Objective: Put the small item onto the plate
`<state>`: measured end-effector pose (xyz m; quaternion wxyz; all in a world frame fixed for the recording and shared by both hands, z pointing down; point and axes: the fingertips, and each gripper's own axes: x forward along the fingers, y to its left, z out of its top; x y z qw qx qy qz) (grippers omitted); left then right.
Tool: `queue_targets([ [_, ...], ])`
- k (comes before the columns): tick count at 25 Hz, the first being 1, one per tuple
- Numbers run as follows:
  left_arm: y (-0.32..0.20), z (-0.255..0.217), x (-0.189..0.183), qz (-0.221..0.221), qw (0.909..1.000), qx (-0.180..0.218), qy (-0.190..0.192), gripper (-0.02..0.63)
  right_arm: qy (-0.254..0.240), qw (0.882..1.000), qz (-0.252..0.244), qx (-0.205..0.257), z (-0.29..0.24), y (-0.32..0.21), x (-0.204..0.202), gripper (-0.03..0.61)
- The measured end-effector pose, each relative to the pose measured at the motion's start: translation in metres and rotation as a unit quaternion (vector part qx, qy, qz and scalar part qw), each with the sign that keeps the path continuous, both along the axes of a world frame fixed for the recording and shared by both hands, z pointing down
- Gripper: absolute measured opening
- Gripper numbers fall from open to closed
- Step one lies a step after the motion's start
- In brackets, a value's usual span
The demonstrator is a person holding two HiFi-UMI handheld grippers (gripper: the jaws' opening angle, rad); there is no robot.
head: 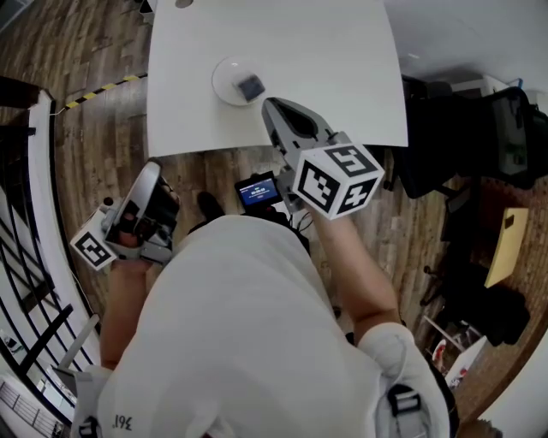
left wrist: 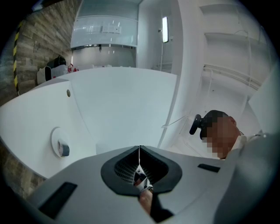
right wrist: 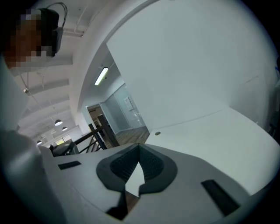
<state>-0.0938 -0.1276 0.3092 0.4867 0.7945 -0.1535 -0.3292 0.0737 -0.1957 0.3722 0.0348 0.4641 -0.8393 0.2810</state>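
A small grey-blue item lies on a round white plate near the front edge of the white table. My right gripper hovers just right of the plate, close to the item, its jaws shut with nothing between them; in the right gripper view they meet over bare tabletop. My left gripper is held low at the person's left side, off the table, also shut and empty. The left gripper view shows the plate and the item at far left.
A small device with a lit blue screen sits at the person's chest. A black chair and clutter stand right of the table on the wooden floor. A black railing runs along the left. A small round hole marks the table's far side.
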Motion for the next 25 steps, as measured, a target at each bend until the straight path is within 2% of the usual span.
queue_targets([
  [3,0.0,-0.004,0.002,0.005,1.0,0.004,0.002,0.006,-0.061,0.998,-0.001,0.004,-0.024,0.008,-0.003,0.002],
  [6,-0.001,-0.008,0.005,0.01,0.9999,0.009,0.003,0.006,-0.131,0.991,0.005,0.0,-0.046,0.013,-0.002,0.002],
  [9,0.0,-0.012,0.007,0.014,0.9998,0.012,0.004,0.006,-0.173,0.985,0.013,-0.004,-0.06,0.015,0.003,0.002],
  [25,0.004,-0.024,0.012,0.031,0.9992,0.023,0.01,0.006,-0.18,0.984,0.013,0.015,-0.076,0.024,0.01,0.002],
])
